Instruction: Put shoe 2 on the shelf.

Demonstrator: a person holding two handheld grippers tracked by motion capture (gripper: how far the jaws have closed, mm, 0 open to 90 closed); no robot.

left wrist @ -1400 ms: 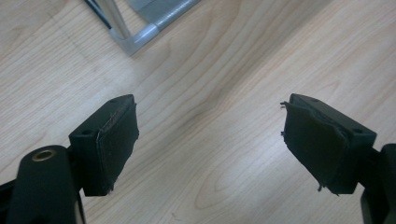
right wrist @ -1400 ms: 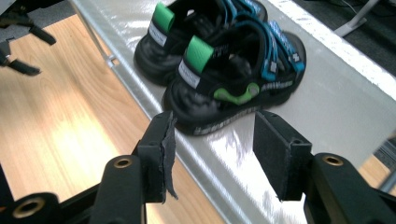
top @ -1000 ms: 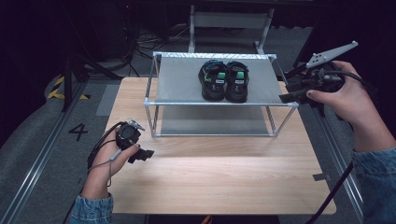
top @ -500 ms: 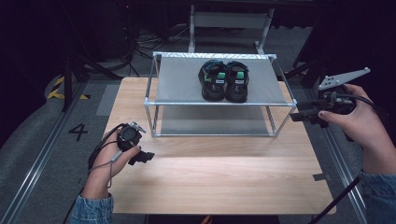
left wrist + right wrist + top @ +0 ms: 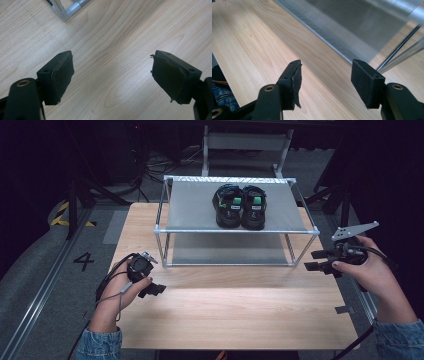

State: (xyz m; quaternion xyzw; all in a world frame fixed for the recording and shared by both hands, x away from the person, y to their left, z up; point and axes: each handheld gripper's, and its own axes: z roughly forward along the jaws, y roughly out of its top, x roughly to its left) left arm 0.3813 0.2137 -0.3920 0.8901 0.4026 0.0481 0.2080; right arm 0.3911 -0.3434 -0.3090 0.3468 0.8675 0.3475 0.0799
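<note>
Nearest you, your left gripper (image 5: 155, 289) rests low over the wooden table (image 5: 230, 315), jaws wide apart with nothing between them; the left gripper view shows bare wood grain under its two pads (image 5: 62, 75) and one corner joint of the rack (image 5: 68, 11), detail the high view cannot give. Your right gripper (image 5: 316, 261) hovers at the table's right edge near the rack's front right leg; its jaws have just been opening and stand apart, empty. The right gripper view shows the rack's lower shelf edge (image 5: 332, 42) close ahead. Farther off, the high view shows one two-tier rack (image 5: 235, 227) with two black sandals (image 5: 240, 206) side by side, touching, on its top shelf.
</note>
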